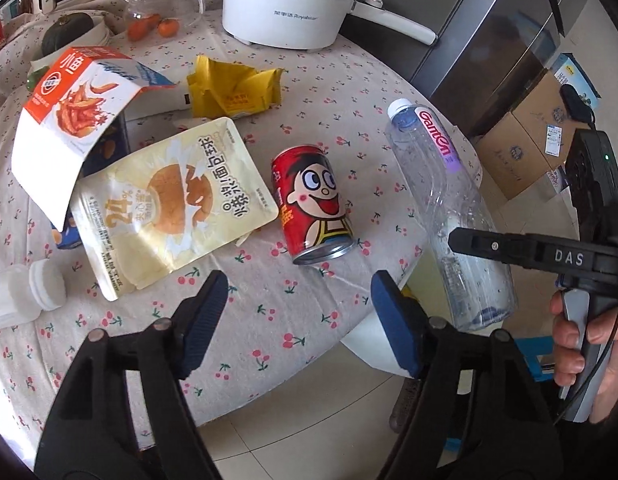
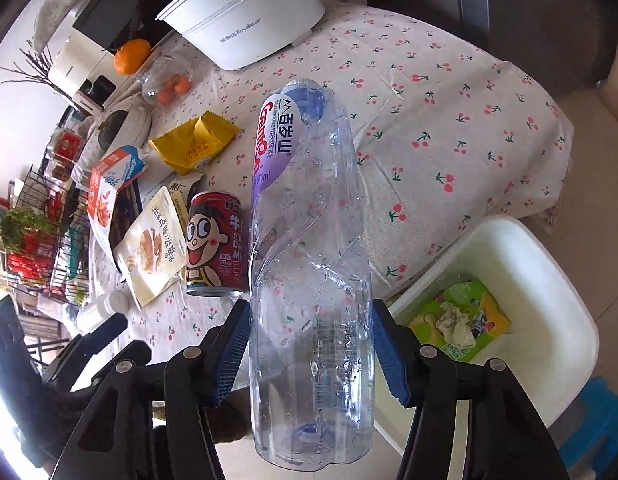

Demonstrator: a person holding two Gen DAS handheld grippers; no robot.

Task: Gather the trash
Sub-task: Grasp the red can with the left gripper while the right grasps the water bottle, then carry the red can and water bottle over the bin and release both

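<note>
My right gripper [image 2: 309, 344] is shut on an empty clear plastic water bottle [image 2: 309, 280], holding it near its base off the table's edge; the bottle also shows in the left wrist view [image 1: 449, 208]. A white trash bin [image 2: 549, 280] with a green wrapper inside stands on the floor to the right of the bottle. My left gripper [image 1: 297, 320] is open and empty above the table's front edge. Ahead of it lie a red cartoon can [image 1: 313, 204] on its side, a cream bread pouch [image 1: 169, 204], an orange-white carton [image 1: 69, 120] and a yellow wrapper [image 1: 233, 88].
A white electric pot [image 1: 293, 0], a glass jug with oranges [image 1: 161, 8] and a white pill bottle [image 1: 25, 292] are on the cherry-print tablecloth [image 1: 269, 312]. Cardboard boxes [image 1: 525, 144] stand on the floor at the right. A wire basket [image 2: 49, 248] sits at the table's left.
</note>
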